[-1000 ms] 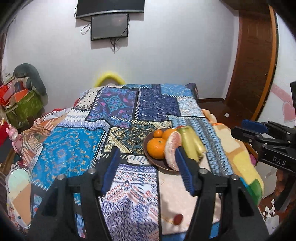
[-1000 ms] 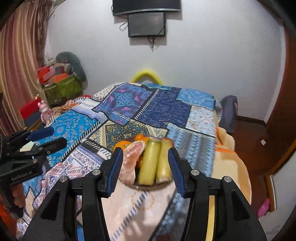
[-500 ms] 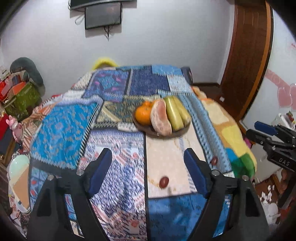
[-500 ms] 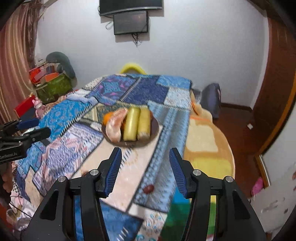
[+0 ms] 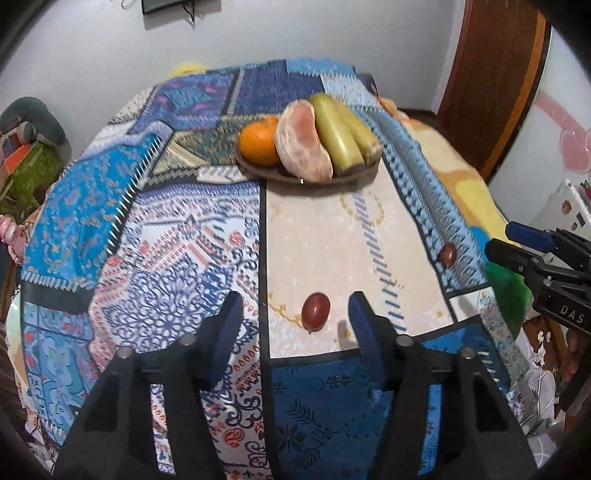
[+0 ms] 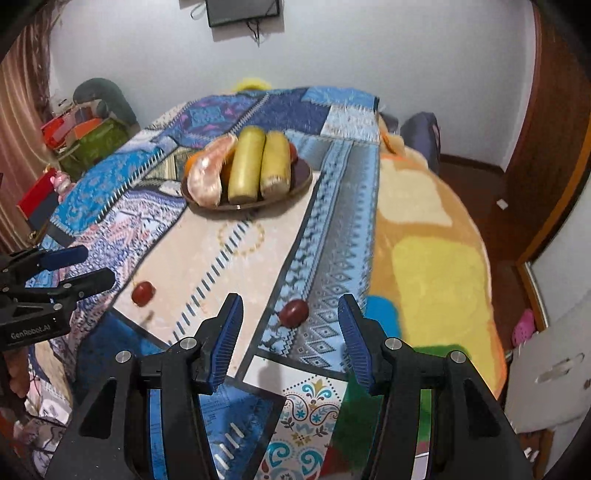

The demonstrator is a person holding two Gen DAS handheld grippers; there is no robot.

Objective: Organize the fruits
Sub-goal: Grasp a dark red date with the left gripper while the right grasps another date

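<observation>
While both pairs of fingers stand spread wide and empty, two small red fruits lie loose on the bed's patchwork quilt [image 5: 177, 236], well short of the plate [image 5: 258, 170] of fruit at the far side. The left gripper [image 5: 295, 314] has the left red fruit [image 5: 315, 311] lying between its fingers, slightly right of centre. The right gripper [image 6: 290, 314] likewise brackets the right red fruit [image 6: 293, 312], so each hand is nearest its own.

A patchwork quilt [image 6: 332, 229] covers the bed against a white wall [image 6: 369, 55]. 1 dark screen [image 6: 242, 11] hangs above; a wooden door [image 5: 491, 85] stands right.
</observation>
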